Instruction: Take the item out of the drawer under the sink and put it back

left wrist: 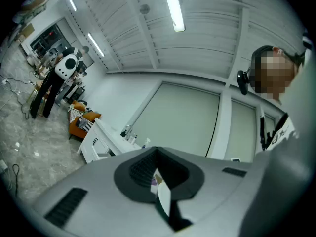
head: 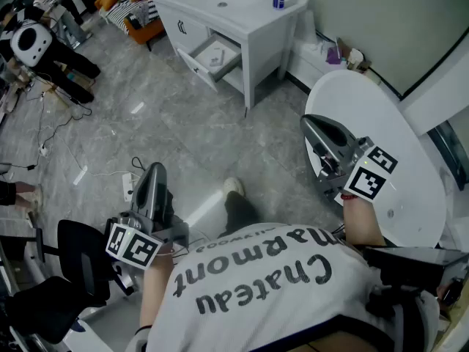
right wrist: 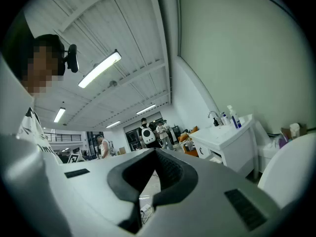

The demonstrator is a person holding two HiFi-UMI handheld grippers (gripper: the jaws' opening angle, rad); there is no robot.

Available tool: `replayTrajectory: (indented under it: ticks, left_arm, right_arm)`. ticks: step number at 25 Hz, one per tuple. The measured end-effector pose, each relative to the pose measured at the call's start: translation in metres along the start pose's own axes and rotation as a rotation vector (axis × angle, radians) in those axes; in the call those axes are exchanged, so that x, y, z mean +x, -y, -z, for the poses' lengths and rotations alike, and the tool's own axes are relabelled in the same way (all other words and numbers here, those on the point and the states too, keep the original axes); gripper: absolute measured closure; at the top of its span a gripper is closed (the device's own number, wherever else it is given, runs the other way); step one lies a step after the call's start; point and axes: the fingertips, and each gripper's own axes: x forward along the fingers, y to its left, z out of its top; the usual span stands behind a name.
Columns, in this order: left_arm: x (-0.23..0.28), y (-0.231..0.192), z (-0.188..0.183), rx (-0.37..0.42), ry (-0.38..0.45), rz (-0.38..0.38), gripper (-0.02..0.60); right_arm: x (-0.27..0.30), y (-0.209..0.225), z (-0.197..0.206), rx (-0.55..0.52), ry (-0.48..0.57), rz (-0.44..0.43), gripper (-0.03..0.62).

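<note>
**Head view:** mounted above the person, facing steeply down. The floor (head: 146,123) is close below and the sink cabinet (head: 234,20) lies far off at the top edge.

**Left gripper view:** rides on the left hand-held gripper (head: 155,173) and faces roughly level along its jaws. The sink cabinet is distant, at lower left.

**Right gripper view:** mounted the same way on the right hand-held gripper (head: 314,125). The sink cabinet stands at right.

**Shared area:** all three views include the sink cabinet.

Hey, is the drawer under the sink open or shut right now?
Open. The drawer stands pulled out from the white sink cabinet, its inside visible from above.
</note>
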Motion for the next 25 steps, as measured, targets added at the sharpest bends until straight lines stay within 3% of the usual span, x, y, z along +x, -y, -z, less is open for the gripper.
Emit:
replayTrajectory:
  ticks: [10, 15, 20, 25]
  left_arm:
    - [-0.006, 0.003, -0.001, 0.009, 0.004, -0.015, 0.572]
    - [-0.012, 0.009, -0.016, 0.038, 0.055, -0.008, 0.572]
    - [0.001, -0.031, -0.039, 0.067, 0.064, -0.027, 0.573]
    - [0.048, -0.065, -0.051, 0.08, 0.012, 0.032, 0.574]
  right_arm:
    - [-0.001, -0.001, -0.001, -0.01, -0.003, -0.004, 0.585]
    - [0.003, -0.004, -0.005, -0.059, 0.01, -0.013, 0.583]
    - [0.032, 0.004, -0.003, -0.095, -0.01, 0.031, 0.583]
    - [0.07, 0.027, -0.015, -0.107, -0.032, 0.09, 0.583]
